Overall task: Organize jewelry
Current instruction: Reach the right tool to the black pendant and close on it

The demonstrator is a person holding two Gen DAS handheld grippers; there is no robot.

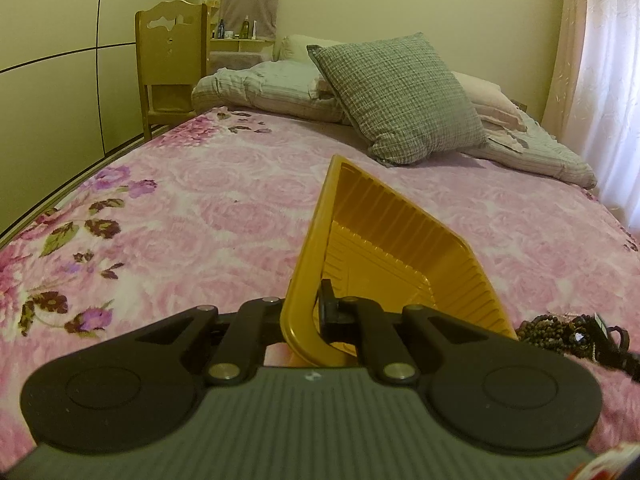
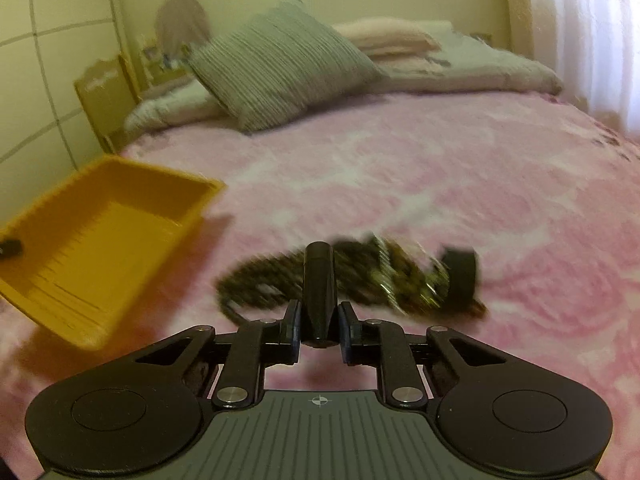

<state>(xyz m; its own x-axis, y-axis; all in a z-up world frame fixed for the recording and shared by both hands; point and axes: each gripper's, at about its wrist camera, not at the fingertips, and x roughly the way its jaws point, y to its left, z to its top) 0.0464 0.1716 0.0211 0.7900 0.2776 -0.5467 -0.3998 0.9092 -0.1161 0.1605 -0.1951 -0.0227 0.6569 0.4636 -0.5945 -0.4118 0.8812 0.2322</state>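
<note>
A yellow ribbed plastic tray [image 1: 400, 236] is tipped up on the pink floral bedspread, and my left gripper [image 1: 304, 312] is shut on its near rim. One finger [image 1: 329, 304] sits inside the tray; the other is hidden behind the wall. The same tray [image 2: 108, 236] appears at the left in the right wrist view and looks empty. My right gripper [image 2: 319, 320] is shut on a dark rod-shaped piece [image 2: 319, 280] that stands up between its pads. Just beyond lies a blurred heap of dark beaded jewelry [image 2: 380, 280] with a black band [image 2: 462, 272]. This heap [image 1: 568, 332] lies right of the tray.
A grey checked cushion [image 1: 396, 96] and folded pillows [image 1: 272, 88] lie at the head of the bed. A wooden chair [image 1: 172, 60] and a wardrobe wall stand on the left. A light curtain [image 1: 608, 80] hangs on the right. Pink bedspread [image 1: 180, 208] stretches between.
</note>
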